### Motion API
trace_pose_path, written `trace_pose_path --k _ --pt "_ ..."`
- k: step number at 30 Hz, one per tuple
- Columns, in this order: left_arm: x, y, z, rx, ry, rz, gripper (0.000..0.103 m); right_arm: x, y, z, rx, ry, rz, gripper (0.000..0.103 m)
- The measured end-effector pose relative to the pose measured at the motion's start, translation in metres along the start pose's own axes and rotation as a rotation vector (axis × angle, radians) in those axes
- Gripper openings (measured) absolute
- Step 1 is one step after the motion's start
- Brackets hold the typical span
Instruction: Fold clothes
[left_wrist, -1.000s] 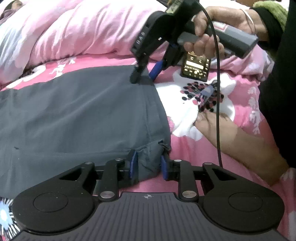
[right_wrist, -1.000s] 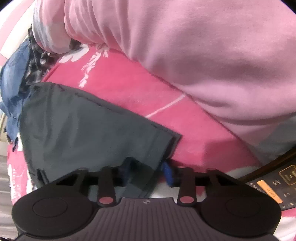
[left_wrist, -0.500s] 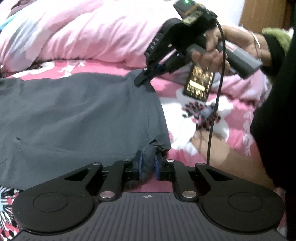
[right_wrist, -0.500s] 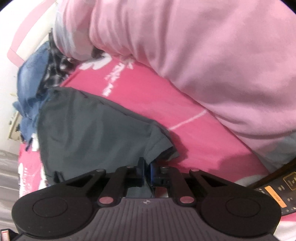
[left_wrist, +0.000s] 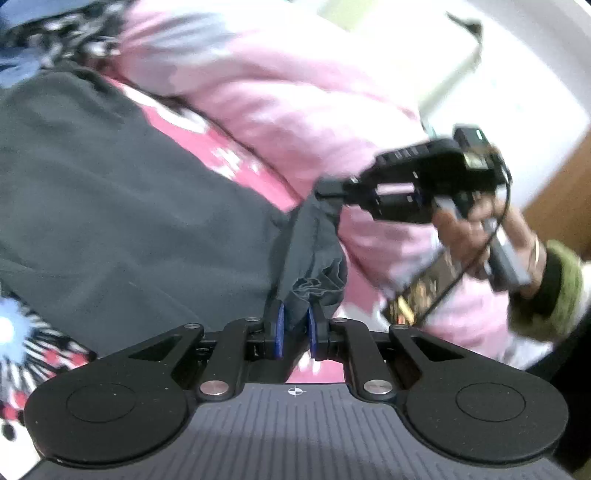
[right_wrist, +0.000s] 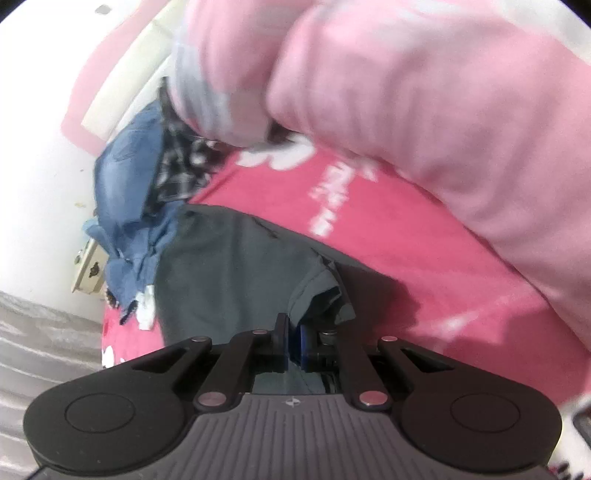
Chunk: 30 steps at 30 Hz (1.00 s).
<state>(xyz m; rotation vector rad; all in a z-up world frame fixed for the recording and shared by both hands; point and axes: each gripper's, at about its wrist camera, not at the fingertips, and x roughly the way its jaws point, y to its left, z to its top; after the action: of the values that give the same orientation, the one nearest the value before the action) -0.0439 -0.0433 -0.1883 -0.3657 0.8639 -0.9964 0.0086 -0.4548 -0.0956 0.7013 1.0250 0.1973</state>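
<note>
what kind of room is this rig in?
Most likely a bedroom: the dark grey garment lies on a bright pink printed bedsheet, beside a bulky pale pink quilt and a heap of blue denim clothes.

Pink bed (right_wrist: 388, 236) under grey garment (right_wrist: 229, 266)

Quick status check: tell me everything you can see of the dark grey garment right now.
The dark grey garment looks like thin, soft woven fabric, spread mostly flat on the pink floral bedsheet. Its near end is lifted and bunched: the left gripper is shut on one corner, the right gripper on the other. Its far end reaches the blue denim pile.
</note>
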Motion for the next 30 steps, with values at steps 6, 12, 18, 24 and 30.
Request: trace_pose_path --k 6,12,18,24,30 --pt "-0.021 0.048 0.031 -0.174 -0.135 0.029 0.012 0.028 0.041 0.037 -0.057 0.006 0.035 0.007" --pt "-0.041 0.094 0.056 -0.297 -0.270 0.057 0.012 0.079 0.072 0.066 -0.083 0.035 0.047 0.007" --pt "-0.056 0.136 0.068 -0.402 -0.378 0.074 0.011 0.126 0.097 0.083 -0.121 0.062 0.058 0.007" --pt "-0.063 0.173 0.075 -0.491 -0.437 0.057 0.011 0.159 0.120 0.098 -0.156 0.057 0.069 0.007" --pt "-0.070 0.207 0.084 -0.565 -0.487 0.035 0.011 0.182 0.146 0.110 -0.171 0.046 0.077 0.007"
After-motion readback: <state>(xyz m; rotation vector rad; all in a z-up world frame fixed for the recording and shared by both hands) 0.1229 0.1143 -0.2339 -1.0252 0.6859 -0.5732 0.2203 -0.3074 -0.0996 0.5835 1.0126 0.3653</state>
